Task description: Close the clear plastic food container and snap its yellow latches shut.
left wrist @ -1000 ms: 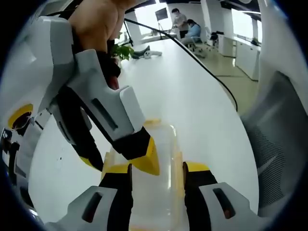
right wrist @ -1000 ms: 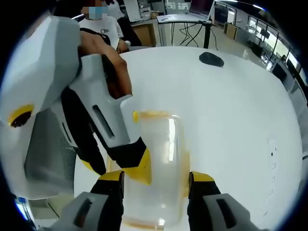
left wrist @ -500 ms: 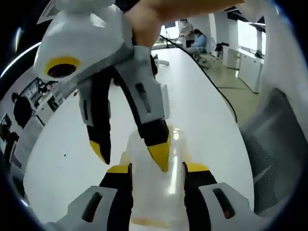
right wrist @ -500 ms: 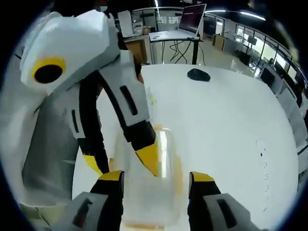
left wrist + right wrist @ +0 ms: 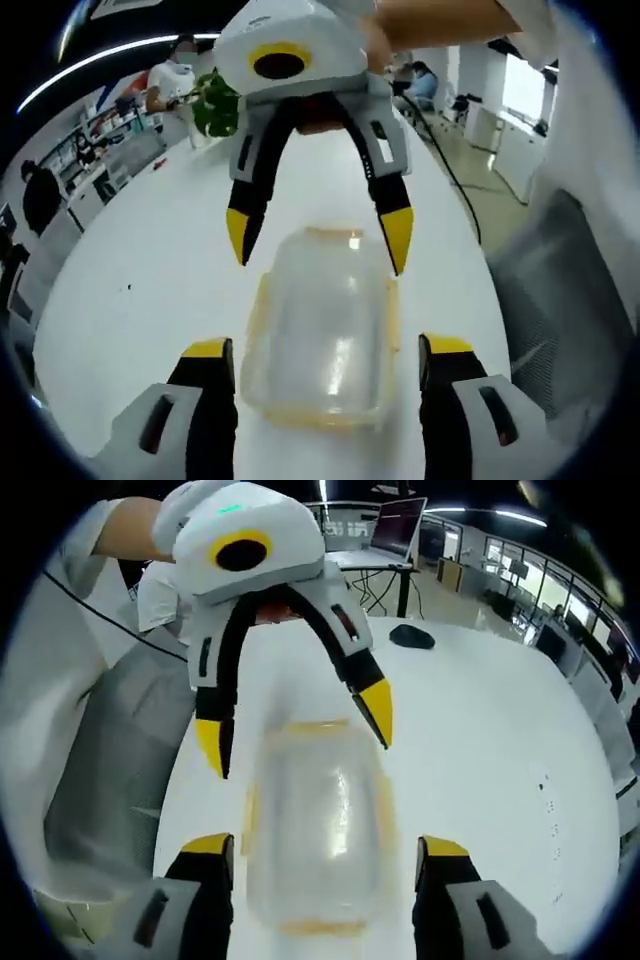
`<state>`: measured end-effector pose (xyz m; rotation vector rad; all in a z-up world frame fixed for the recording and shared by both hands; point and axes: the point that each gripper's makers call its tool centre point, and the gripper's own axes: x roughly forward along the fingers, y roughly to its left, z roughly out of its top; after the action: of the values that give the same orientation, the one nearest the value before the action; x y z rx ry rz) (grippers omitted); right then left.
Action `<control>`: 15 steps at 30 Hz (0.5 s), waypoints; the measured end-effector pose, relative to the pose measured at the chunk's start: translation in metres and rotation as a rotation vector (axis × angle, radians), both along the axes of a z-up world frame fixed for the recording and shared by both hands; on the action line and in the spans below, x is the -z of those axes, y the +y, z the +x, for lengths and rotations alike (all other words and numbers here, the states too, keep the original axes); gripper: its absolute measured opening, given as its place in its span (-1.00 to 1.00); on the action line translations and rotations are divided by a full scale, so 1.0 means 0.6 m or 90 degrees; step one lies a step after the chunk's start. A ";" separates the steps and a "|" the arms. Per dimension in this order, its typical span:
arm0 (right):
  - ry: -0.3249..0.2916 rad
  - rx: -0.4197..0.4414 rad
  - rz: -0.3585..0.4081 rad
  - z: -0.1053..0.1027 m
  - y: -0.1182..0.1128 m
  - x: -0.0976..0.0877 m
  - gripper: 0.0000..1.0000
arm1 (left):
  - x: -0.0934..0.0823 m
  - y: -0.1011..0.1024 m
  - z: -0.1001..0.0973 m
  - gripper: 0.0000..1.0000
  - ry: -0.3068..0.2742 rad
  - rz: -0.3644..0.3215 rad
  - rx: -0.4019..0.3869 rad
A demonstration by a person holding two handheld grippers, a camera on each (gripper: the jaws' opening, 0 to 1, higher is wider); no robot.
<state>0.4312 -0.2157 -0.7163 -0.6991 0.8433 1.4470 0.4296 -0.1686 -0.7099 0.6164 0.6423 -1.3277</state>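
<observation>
In the left gripper view, the left claw [image 5: 325, 350] rises from the bottom of the frame with its yellow-tipped jaws spread wide, one on either side of the clear plastic food container [image 5: 318, 325]. The container sits at lower centre on the white tabletop [image 5: 150, 270], its lid apparently resting on top and a yellow rim running round the edge. The individual latches are too blurred to judge as snapped or loose. From the top of the frame the right claw [image 5: 320, 238] reaches down, also spread apart, its two yellow tips straddling the container's far end without clearly touching it. A green plant [image 5: 215, 108] stands at upper left, and a grey chair [image 5: 555, 290] fills the right side.

In the right gripper view, the right claw [image 5: 325, 845] stands apart at the bottom, flanking the food container [image 5: 315, 825] at lower centre. The left claw [image 5: 295, 735] comes in from above, apart, bracketing the opposite end. A dark computer mouse [image 5: 412, 635] lies on the tabletop [image 5: 480, 740] at upper right.

To do this step well, each claw should probably centre on one end latch, then press it inward and down while the opposite claw braces the container, so it does not slide on the smooth surface. Checking that the lid is seated evenly first would help the latches catch.
</observation>
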 end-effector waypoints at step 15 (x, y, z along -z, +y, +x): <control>-0.051 -0.013 -0.035 -0.012 -0.029 0.058 0.88 | 0.063 0.028 -0.002 0.67 0.023 0.105 0.035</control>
<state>0.4239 -0.2332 -0.7509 -0.8043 0.8191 1.4088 0.4286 -0.1518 -0.7474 0.7493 0.7738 -1.3479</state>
